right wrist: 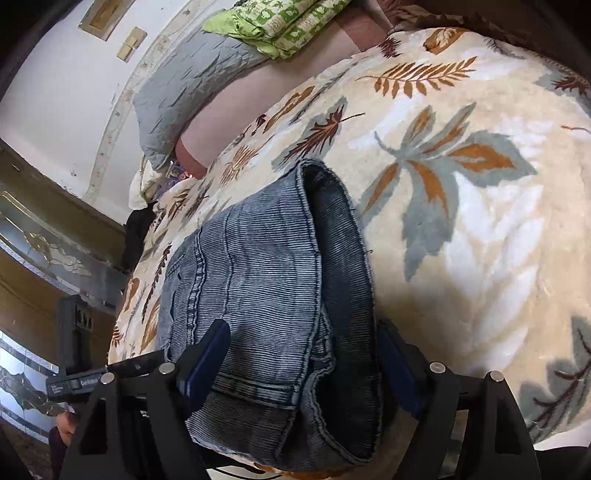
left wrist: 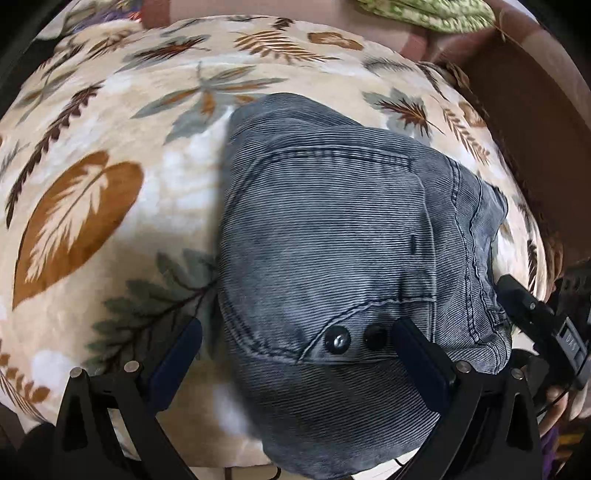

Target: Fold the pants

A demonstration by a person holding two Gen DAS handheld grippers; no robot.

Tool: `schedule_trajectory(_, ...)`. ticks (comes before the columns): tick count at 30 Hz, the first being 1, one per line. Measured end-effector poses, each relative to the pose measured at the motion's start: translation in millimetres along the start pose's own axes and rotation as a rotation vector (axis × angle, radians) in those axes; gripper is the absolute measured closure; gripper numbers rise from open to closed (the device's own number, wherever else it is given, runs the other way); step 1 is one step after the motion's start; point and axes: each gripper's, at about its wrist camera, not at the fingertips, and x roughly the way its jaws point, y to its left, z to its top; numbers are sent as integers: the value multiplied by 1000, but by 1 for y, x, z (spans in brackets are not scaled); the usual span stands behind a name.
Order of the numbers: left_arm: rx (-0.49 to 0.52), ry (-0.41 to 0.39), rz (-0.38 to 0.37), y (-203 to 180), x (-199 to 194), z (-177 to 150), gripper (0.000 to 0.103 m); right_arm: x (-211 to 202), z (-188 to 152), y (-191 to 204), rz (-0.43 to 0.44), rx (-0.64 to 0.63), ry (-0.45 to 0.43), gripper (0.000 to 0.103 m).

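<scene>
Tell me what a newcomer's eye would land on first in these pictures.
The folded grey-blue pants dominate both views, lying in a compact bundle on the leaf-print blanket. The left gripper is open over the end with two dark studs, and the right gripper stands open astride the other end. Further back, green patterned bedding lies beside a grey pillow.

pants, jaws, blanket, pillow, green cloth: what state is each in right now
pants: folded into a compact bundle, lying on the blanket
left gripper: jaws open, straddling the bundle's edge
right gripper: jaws open around the bundle's end
blanket: spread flat
pillow: leaning against the wall
green cloth: folded
</scene>
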Motion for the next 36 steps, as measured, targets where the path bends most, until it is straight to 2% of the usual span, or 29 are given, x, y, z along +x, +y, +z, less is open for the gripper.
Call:
schedule_trajectory(2,-9,3,-15,3,0,2,0,-12,3,1,-55,-13,-76,21)
schedule_trajectory(4,-43,2,-44,12,-2,4,0,-25,8,-5,-35,20,-140,21)
schedule_trajectory(8,-54,3,-57,18,-3,8,0,-5,8,-28,69,160,-18,21)
schedule_trajectory(10,-37,5,-70,15,-2,11,0,-5,9,-23,81,134,-6,21)
schedule_trajectory(12,-9,16,-96,7,2,13,0,7,8,-22,152,146,61,20)
schedule_trajectory(15,25,21,-106,1,6,14,0,13,9,-15,170,118,91,19)
schedule_trajectory(16,23,21,-117,3,7,16,0,16,9,-15,211,130,108,19)
schedule_trajectory(17,11,22,-139,6,8,16,0,24,9,-15,294,164,147,19)
schedule_trajectory(18,2,21,-152,7,8,17,0,29,8,-14,325,177,172,19)
schedule_trajectory(20,-5,17,-177,10,7,18,0,35,8,-4,303,137,179,17)
schedule_trajectory(21,-3,18,-177,9,7,18,0,37,8,0,307,132,181,13)
schedule_trajectory(25,11,6,-194,3,5,20,0,46,8,5,303,144,172,13)
schedule_trajectory(26,11,4,-197,2,5,21,1,47,7,5,297,148,165,15)
schedule_trajectory(28,8,-2,-194,1,5,21,1,47,5,2,264,138,161,25)
schedule_trajectory(29,5,-8,-193,1,5,21,1,48,3,-2,231,141,162,39)
schedule_trajectory(30,2,-12,-193,1,5,21,1,48,3,-8,230,159,164,48)
schedule_trajectory(32,5,-20,-190,2,3,19,3,45,3,-16,260,189,164,52)
schedule_trajectory(36,12,-36,-157,0,0,18,14,39,2,-12,244,142,144,56)
